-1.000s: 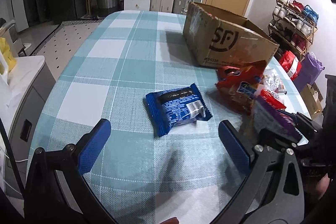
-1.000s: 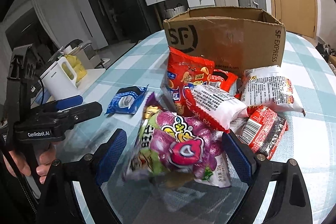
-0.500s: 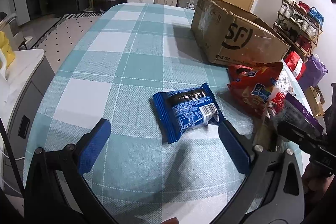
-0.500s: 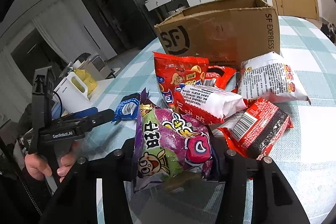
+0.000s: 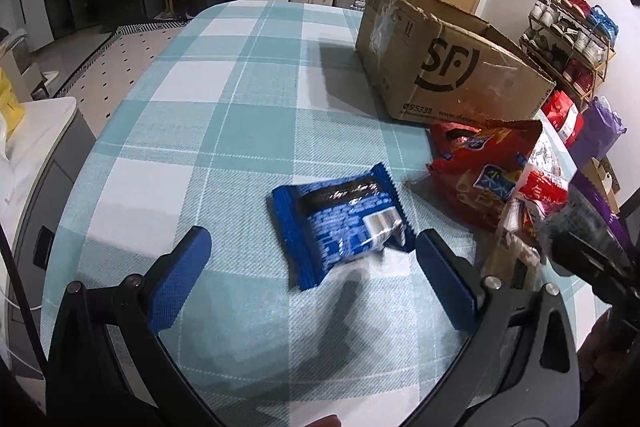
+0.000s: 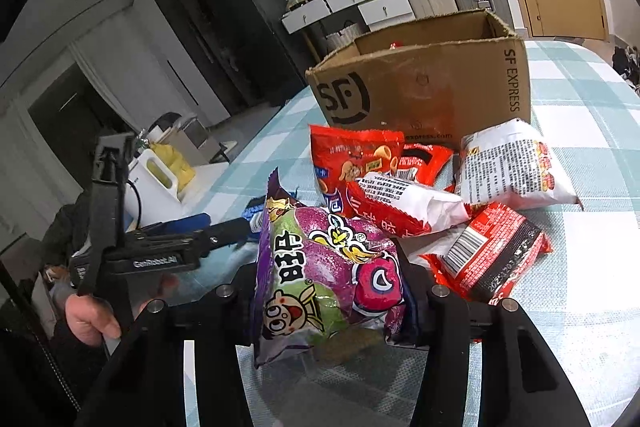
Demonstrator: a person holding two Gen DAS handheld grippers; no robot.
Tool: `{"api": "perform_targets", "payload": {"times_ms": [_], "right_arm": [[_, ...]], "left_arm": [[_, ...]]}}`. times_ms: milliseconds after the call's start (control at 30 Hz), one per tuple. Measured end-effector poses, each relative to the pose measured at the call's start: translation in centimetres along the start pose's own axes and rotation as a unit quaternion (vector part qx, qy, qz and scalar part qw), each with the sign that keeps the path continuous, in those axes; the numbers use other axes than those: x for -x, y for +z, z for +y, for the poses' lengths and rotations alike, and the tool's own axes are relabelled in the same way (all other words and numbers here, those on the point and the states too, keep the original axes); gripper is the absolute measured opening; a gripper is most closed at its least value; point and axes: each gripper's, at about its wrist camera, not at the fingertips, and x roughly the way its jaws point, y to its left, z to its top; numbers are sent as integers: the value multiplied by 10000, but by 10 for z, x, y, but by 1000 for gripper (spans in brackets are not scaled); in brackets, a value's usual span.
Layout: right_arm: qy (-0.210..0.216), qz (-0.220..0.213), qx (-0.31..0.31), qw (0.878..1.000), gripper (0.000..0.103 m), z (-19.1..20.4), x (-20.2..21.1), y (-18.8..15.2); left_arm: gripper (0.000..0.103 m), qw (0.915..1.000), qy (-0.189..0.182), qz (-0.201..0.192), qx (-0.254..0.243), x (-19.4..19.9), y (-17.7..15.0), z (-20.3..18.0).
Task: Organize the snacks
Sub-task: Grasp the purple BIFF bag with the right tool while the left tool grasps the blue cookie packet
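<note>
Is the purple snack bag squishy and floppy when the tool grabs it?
Probably squishy: the purple snack bag looks puffed with air, and its sides crease where the right tool pinches it. It likely weighs little, since it stands up in that pinch instead of drooping. The shiny film might be slippery, so it could slide if the squeeze loosens.

The box (image 6: 432, 83) carries a black "SF" logo on its end and "SF EXPRESS" running down its long side; along the bottom edge "express.com" can be read, and in the left wrist view "95338" beside a web address too blurred to make out. The left tool (image 6: 160, 259) bears "GenRobot.AI" in white. The purple bag (image 6: 328, 275) shows the characters "旺旺". Print on the other packets is too small to read.
</note>
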Motion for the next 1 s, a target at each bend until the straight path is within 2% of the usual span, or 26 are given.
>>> {"api": "perform_targets", "payload": {"times_ms": [300,633,767,867,933,1000], "right_arm": [[45,-119,16,9999,52,2,19,0],[98,-173,-22,9998,52,0,29,4],[101,-203,-38,9997,52,-1,32,5],[91,-224,-45,9997,52,-2,35,6],[96,-234,-58,9997,52,-2,36,6],[88,-244,-57,9996,52,-2,37,4]], "left_arm": [[102,9998,63,180,57,-19,12,-13],[102,9991,325,285,31,-36,18,-19],[100,9978,479,428,177,-40,18,-16],[80,9984,269,429,235,-40,18,-14],[52,9991,140,358,151,-37,17,-16],[43,9993,-51,335,179,-35,16,-15]]}}
